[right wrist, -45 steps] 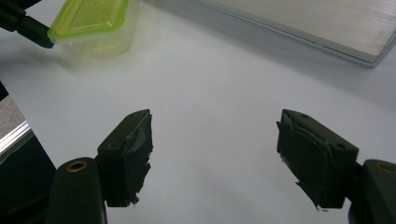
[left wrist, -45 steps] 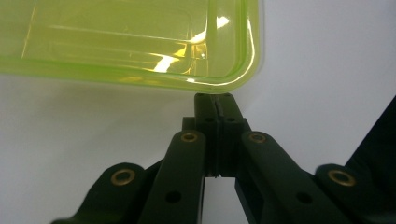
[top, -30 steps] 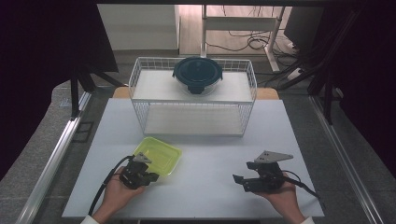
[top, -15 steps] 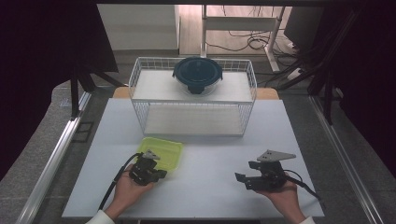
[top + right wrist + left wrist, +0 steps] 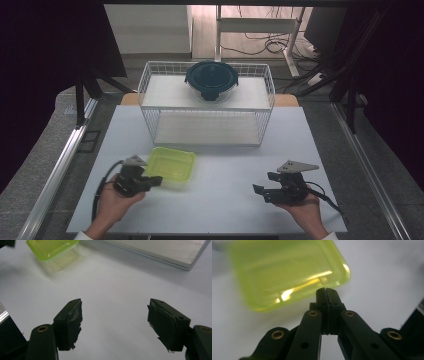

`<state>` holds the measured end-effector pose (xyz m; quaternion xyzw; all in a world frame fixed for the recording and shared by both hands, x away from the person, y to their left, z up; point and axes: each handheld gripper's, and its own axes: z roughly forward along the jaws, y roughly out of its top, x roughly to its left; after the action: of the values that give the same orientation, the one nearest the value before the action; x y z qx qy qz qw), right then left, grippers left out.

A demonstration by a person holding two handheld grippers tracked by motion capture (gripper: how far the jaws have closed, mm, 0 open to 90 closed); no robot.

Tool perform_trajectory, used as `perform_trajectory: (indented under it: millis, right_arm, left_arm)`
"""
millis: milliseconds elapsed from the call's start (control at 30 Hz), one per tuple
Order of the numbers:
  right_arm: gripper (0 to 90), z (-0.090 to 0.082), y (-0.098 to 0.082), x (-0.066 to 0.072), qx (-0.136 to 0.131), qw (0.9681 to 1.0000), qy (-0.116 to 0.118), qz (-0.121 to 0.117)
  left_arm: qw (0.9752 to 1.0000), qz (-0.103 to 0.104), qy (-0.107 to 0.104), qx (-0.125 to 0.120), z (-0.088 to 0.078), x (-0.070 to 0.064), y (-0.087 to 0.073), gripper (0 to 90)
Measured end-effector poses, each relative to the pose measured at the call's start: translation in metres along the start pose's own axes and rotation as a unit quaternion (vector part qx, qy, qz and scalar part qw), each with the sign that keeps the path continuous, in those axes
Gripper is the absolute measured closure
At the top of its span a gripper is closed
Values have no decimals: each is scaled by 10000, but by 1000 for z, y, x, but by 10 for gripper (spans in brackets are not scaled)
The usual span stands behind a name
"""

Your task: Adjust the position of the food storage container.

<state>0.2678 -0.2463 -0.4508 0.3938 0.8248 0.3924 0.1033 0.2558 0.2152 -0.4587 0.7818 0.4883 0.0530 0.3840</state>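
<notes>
High view: left claw point(image 5: 156, 181) beside container point(image 5: 170, 164)

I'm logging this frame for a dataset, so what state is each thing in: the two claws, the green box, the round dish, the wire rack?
Left claw: shut, empty, tips at the green box's edge.
Right claw: open, empty, above bare table.
Green box: lid on, flat on the table.
Round dish: dark lid on, upright on the rack's top shelf.
Wire rack: upright, lower shelf bare.
</notes>
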Motion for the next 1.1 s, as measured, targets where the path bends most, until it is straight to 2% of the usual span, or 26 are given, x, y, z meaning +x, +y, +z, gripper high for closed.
perform_trajectory:
  millis: [33, 100, 133, 200, 233, 267, 367, 433, 700, 867, 1100]
  right_arm:
    - [271, 0, 0, 0, -1, 10000, -1, -9]
    - [271, 2, 0, 0, 16, 10000, 2, -9]
    - [271, 2, 0, 0, 31, 10000, -4, 3]
    - [271, 3, 0, 0, 38, 10000, 3, 3]
    - [271, 4, 0, 0, 36, 10000, 8, 9]
    - [271, 4, 1, 0, 35, 10000, 16, 19]
    - [270, 5, 0, 0, 58, 10000, 17, 11]
    - [270, 5, 0, -1, 67, 10000, 20, 1]
    - [269, 3, -1, -2, 48, 10000, -3, 8]
    - [269, 4, -1, -2, 78, 10000, -14, -1]
    - [269, 4, -1, -2, 85, 10000, -30, -13]
  left_arm:
    - [9998, -123, 94, -105, -8, 10, 4, 900]
    - [9990, -317, 251, -176, -15, 29, 9, 900]
    - [9982, -408, 398, -166, -16, 39, 11, 900]
    - [9965, -530, 641, -85, -15, 57, 13, 900]
    - [9956, -670, 651, -64, -11, 68, 14, 900]
    - [9950, -722, 687, -29, -8, 75, 15, 900]
    - [9940, -754, 784, 110, 4, 88, 17, 900]
    - [9930, -737, 906, 168, 12, 91, 19, 900]
    - [9921, -734, 883, 510, 35, 95, 21, 900]
    - [9929, -580, 793, 665, 40, 88, 21, 900]
    - [9935, -480, 692, 764, 48, 81, 20, 900]
